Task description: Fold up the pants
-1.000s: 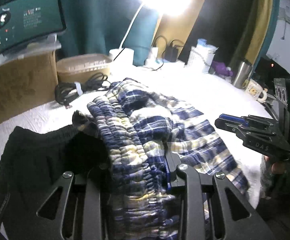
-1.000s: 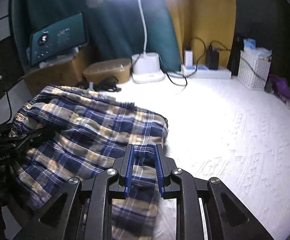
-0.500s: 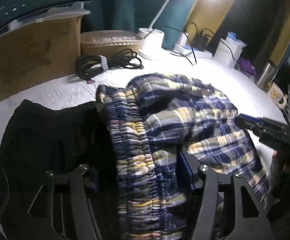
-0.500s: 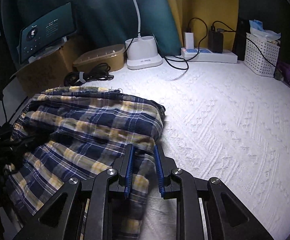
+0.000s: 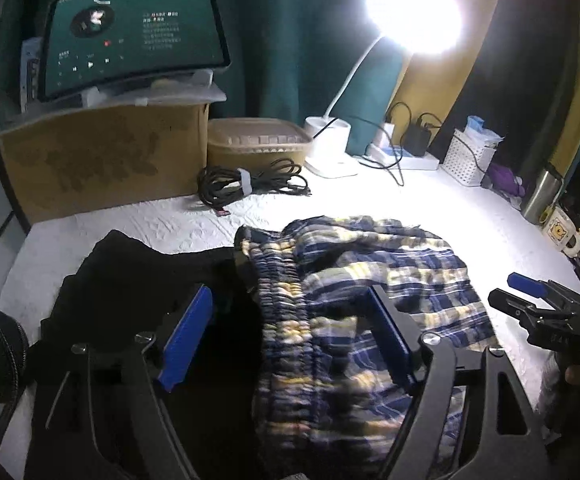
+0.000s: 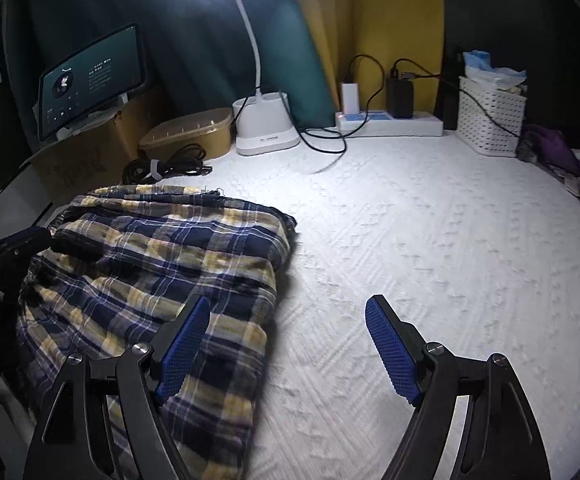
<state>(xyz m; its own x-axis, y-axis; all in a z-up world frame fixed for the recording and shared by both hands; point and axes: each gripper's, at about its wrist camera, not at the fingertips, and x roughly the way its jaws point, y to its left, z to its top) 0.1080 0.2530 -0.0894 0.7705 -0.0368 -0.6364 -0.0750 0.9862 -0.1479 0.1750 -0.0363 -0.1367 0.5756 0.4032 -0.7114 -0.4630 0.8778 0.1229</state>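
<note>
The blue and yellow plaid pants [image 5: 361, 280] lie folded in a bundle on the white textured cover [image 6: 429, 240], elastic waistband toward the left wrist camera. They also show in the right wrist view [image 6: 162, 264]. My left gripper [image 5: 290, 336] is open, its fingers either side of the waistband and not pinching it. My right gripper [image 6: 288, 344] is open and empty at the bundle's right edge, one finger over the cloth, one over the cover. It shows from the side in the left wrist view [image 5: 529, 300].
A black garment [image 5: 138, 280] lies left of the pants. At the back stand a cardboard box [image 5: 98, 156] with a tablet [image 5: 130, 40], a lidded container [image 5: 258, 140], coiled cables [image 5: 250, 184], a desk lamp [image 6: 266, 128], a power strip [image 6: 389, 122], a white basket [image 6: 489, 116] and a mug [image 5: 561, 232].
Both grippers have opened and let go of the plaid pants, which have settled onto the cover. Both have drawn back a little.
</note>
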